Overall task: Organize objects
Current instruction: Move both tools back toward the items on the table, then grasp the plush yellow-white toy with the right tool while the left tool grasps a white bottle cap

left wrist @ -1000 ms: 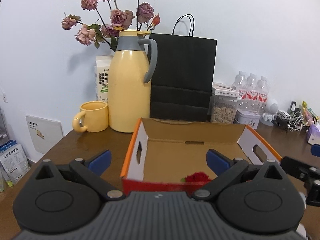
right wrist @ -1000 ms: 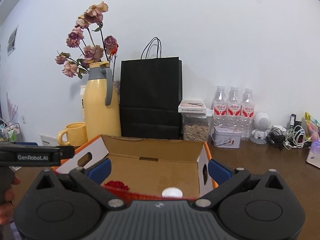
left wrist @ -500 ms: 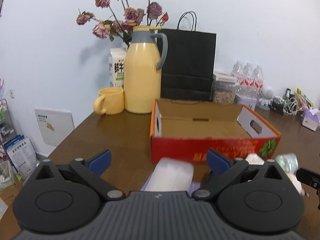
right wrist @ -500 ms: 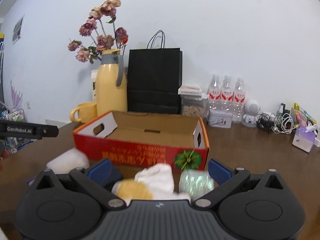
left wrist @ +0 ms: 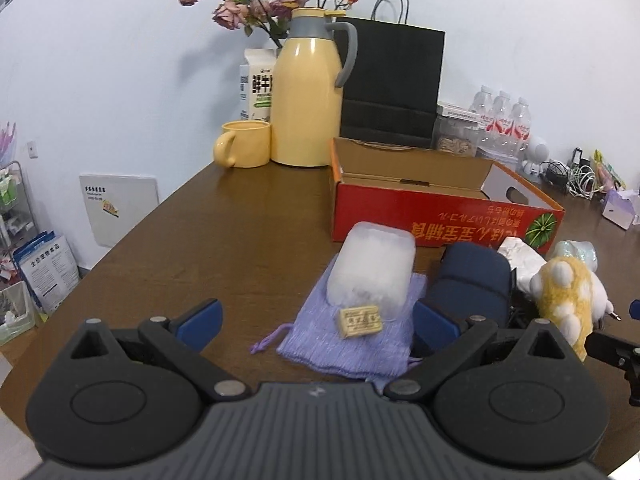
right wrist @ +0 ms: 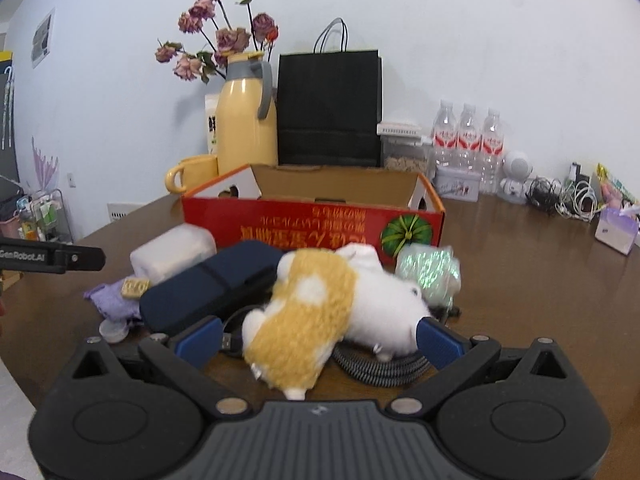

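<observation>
Left wrist view shows a pile waiting in front of the red box (left wrist: 440,212): a frosted case (left wrist: 372,272) on a purple pouch (left wrist: 344,336), then a navy case (left wrist: 472,280). Sorting looks barely begun; next, one item must be picked. The left gripper (left wrist: 316,316) hovers low, fingers spread. The right gripper (right wrist: 316,332), also spread, brackets the plush toy (right wrist: 316,308).

Bare brown wooden table (left wrist: 248,216) left of red cardboard box (left wrist: 432,216): passable. Right blocked: yellow-white plush toy (right wrist: 320,312), dark blue pouch (right wrist: 212,284).
</observation>
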The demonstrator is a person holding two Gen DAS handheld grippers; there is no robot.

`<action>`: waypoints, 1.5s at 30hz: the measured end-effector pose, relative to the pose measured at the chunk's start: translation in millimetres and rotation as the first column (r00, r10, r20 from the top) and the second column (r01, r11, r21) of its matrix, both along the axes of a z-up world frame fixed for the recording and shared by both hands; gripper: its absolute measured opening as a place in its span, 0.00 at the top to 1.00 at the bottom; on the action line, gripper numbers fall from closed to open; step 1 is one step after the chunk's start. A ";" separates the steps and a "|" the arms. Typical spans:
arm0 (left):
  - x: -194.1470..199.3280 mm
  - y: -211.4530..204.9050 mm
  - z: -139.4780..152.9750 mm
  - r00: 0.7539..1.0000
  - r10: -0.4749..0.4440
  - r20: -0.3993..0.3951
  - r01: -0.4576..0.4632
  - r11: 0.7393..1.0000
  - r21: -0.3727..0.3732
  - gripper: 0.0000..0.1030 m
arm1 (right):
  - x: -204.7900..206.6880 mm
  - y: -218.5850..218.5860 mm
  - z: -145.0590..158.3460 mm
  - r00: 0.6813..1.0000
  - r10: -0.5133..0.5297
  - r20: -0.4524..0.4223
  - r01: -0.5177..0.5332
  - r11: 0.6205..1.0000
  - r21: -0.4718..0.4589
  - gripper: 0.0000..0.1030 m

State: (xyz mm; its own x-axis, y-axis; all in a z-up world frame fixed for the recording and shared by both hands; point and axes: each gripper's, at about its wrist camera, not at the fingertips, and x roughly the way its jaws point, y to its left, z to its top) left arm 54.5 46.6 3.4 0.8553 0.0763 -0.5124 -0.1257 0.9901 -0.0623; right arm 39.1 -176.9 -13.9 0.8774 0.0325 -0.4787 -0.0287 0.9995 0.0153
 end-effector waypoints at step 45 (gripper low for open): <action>-13.0 -22.2 -31.5 0.994 -0.083 -0.072 0.081 0.996 -0.024 0.00 | -21.5 1.5 -1.5 0.991 -0.049 0.126 0.044 0.998 0.041 0.55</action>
State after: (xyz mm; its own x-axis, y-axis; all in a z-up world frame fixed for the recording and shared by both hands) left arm 41.6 24.4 -28.1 0.8188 -0.0043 -0.5741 -0.0490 0.9958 -0.0773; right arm 17.6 -175.4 -15.5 0.9319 0.0065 -0.3626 0.0134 0.9985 0.0524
